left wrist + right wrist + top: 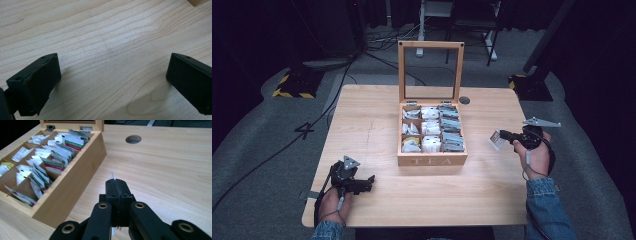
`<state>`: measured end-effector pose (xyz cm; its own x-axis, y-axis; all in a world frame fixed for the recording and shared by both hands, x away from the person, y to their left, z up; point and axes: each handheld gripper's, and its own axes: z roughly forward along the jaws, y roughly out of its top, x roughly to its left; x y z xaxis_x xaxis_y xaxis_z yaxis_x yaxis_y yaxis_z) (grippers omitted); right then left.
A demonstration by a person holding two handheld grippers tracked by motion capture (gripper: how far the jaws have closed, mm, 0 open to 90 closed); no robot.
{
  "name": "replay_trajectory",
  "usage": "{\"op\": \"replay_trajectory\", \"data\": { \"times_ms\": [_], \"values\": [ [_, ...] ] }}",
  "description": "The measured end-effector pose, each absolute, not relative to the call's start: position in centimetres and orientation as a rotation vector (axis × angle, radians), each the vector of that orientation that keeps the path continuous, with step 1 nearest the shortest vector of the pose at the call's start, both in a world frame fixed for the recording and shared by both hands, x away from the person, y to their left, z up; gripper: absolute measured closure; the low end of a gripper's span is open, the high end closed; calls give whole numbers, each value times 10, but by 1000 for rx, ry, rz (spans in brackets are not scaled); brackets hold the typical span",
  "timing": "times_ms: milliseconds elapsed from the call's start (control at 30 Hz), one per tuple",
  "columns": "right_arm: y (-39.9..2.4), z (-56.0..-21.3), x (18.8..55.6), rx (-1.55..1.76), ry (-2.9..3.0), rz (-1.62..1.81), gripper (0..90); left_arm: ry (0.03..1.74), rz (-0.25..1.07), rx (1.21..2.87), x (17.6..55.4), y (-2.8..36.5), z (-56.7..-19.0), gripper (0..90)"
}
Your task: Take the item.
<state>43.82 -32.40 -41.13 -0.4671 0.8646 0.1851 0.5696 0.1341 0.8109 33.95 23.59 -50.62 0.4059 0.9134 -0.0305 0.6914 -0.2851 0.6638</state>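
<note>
A wooden tea box [432, 161] marked TEA stands open mid-table, its compartments stuffed with several tea packets [452, 137]. To the right of the box, a little above the table, my right gripper [504, 136] is shut on a white tea packet [497, 141]. In the right gripper view the jaws [117, 182] press together, and the thin white packet edge [112, 175] pokes out beyond them, beside the box's wall [75, 192]. At the table's front left my left gripper [369, 181] rests open. Only bare wood lies between its jaws [113, 75].
The box's glass-paned lid [430, 70] stands upright behind the box. A round cable hole [464, 100] sits in the wooden table [377, 125] behind the box's right corner. Stands and cables lie on the grey floor beyond the table's far edge.
</note>
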Motion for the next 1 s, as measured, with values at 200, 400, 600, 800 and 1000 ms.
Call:
{"op": "replay_trajectory", "data": {
  "times_ms": [200,400,600,800,1000],
  "values": [
    [-325,-426,444,1441,2123,1229,900,1357,481,2070,340,236,-506,0],
    [-322,-435,448,1462,2157,1204,900,1357,481,2070,340,236,-506,0],
    [-321,-443,451,1499,2182,1176,898,1357,481,2070,340,236,-506,0],
    [-325,-449,454,1533,2184,1154,877,1357,480,2070,340,236,-506,0],
    [-328,-456,456,1534,2177,1126,813,1357,481,2070,340,236,-506,0]
  ]
}}
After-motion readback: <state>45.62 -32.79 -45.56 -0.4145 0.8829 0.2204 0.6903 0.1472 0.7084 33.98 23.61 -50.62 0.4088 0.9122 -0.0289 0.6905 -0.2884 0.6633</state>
